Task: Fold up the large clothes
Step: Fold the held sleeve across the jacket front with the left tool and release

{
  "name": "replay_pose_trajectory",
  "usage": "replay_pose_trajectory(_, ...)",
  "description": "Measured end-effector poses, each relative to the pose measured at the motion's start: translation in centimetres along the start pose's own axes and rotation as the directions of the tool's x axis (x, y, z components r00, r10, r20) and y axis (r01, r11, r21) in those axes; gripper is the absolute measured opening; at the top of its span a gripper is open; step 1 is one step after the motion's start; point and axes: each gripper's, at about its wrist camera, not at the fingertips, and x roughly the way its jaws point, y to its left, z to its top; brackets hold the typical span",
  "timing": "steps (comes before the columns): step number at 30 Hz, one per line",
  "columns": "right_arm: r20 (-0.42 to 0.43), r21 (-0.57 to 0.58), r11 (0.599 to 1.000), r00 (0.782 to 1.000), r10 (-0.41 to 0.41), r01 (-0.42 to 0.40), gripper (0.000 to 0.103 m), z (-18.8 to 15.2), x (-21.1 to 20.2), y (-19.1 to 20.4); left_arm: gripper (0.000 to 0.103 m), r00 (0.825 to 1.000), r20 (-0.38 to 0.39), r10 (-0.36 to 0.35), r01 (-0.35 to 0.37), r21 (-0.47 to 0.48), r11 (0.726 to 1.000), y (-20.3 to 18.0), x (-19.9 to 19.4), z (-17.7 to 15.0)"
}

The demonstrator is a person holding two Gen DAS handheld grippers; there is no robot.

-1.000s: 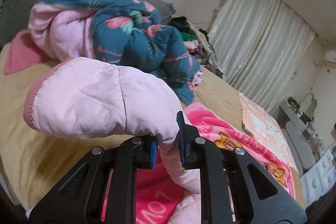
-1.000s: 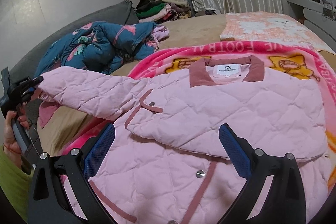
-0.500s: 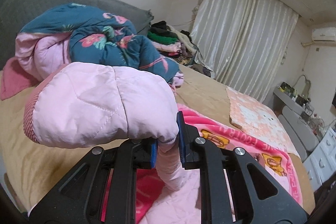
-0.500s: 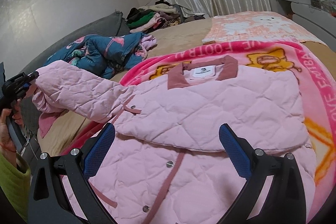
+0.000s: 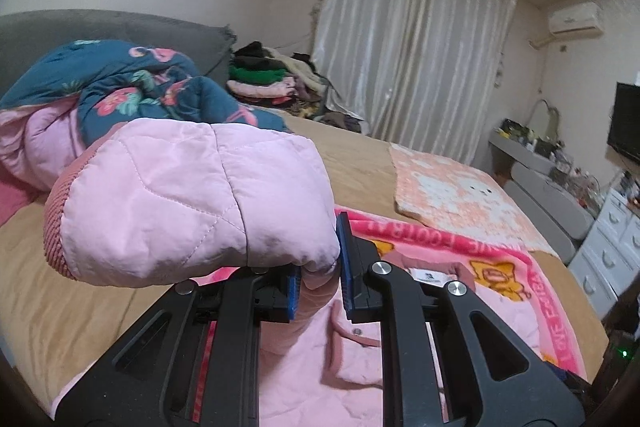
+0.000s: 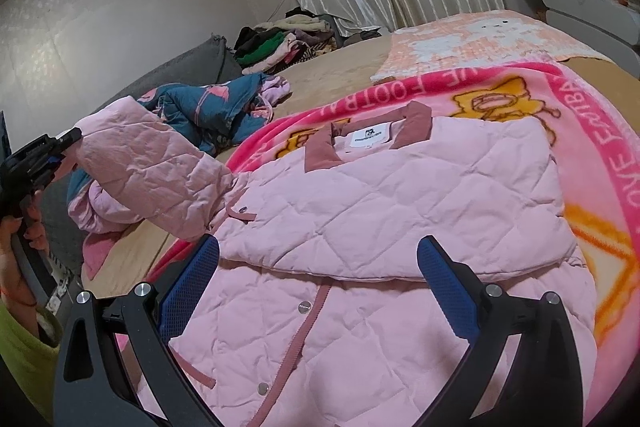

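Jacket: pink quilted jacket, spread flat, collar toward the far end, white label showing inside it; near half lying under the right gripper's fingers.
Sleeve: one sleeve lifted off the bed at the picture's left, running from the jacket's shoulder up to the left gripper; ribbed darker-pink cuff hanging free past the fingers in the left wrist view.
Left gripper: left gripper clamped tight on sleeve fabric just behind the cuff, blue pads pressing a thin bunch of cloth between them; held by a hand with a green sleeve at the picture's left edge.
Right gripper: right gripper spread wide above the jacket's front, near the snap placket; nothing between the fingers, whether touching the cloth cannot be told.
Under the jacket: bright pink cartoon blanket on a tan bed.
Farther out: teal flowered quilt bunched near the grey headboard; pile of folded clothes beyond it; pale curtain behind.
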Motion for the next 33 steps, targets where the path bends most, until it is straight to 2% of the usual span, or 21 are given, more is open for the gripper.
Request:
replay_pose_trajectory(7, 0.014, 0.05, 0.999, 1.0, 0.001, -0.002, 0.099, -0.2, -0.4, -1.5, 0.009, 0.997, -0.042, -0.06, 0.064, 0.089, 0.994, -4.0, 0.8, -1.1)
replay_pose_trajectory(12, 0.024, 0.108, 0.994, 1.0, 0.001, -0.004, 0.099, -0.3, -0.7, -3.0, 0.009, 0.989, -0.077, -0.123, 0.136, 0.186, 0.973, -7.4, 1.4, -2.9)
replay_pose_trajectory(17, 0.038, 0.168, 0.986, 0.999, -0.016, 0.01, 0.099, -0.4, -1.4, -5.0, 0.009, 0.969, -0.15, -0.196, 0.232, 0.289, 0.929, -11.0, 2.4, -6.4)
replay_pose_trajectory(22, 0.051, 0.234, 0.971, 0.997, -0.051, 0.038, 0.099, -0.5, -2.5, -7.4, 0.009, 0.947, -0.228, -0.225, 0.295, 0.35, 0.889, -14.1, 3.3, -9.8)
replay_pose_trajectory(26, 0.064, 0.267, 0.962, 0.995, -0.079, 0.059, 0.099, -0.6, -3.4, -8.8, 0.009, 0.926, -0.296, -0.234, 0.33, 0.337, 0.882, -15.3, 4.7, -12.4)
replay_pose_trajectory(33, 0.074, 0.309, 0.947, 0.991, -0.115, 0.087, 0.099, -0.9, -4.5, -10.5, 0.009, 0.905, -0.37, -0.209, 0.351, 0.374, 0.859, -17.2, 6.3, -16.4)
